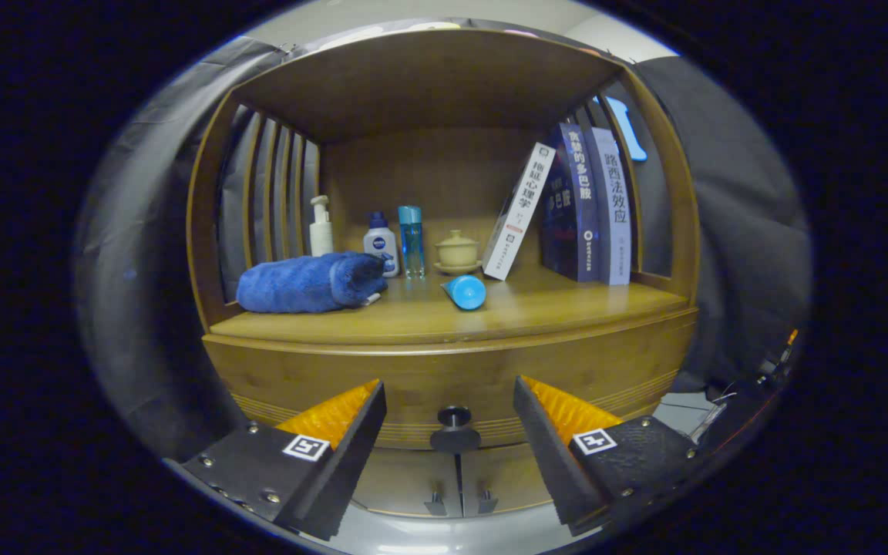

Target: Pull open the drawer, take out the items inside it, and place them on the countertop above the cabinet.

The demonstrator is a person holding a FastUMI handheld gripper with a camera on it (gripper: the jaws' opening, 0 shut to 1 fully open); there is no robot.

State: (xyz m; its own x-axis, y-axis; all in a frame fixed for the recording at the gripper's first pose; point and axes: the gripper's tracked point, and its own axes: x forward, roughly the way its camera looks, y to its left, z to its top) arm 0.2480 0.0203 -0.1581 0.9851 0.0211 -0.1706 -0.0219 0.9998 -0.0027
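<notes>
Through the gripper view I have the gripper spread wide, fingers apart and holding nothing, and the drawer's dark round knob sits right in the gap between them, touching neither finger. The drawer is shut, its wooden front flush under the countertop, so I cannot see what lies inside. Up on the countertop it is busy: a rolled blue towel lies at the left, a white pump bottle stands behind it, then a small white bottle with a blue cap, a tall clear blue bottle and a lidded beige cup on a saucer run along the back. A blue tube lies on its side nearer the front edge, just ahead of the cup. A white book leans against two upright books at the right. I see bare wood along the front lip, widest at the right in front of the books. Slatted side panels and a wooden top board close in the shelf space. Below the drawer, two cabinet doors meet with small handles.
</notes>
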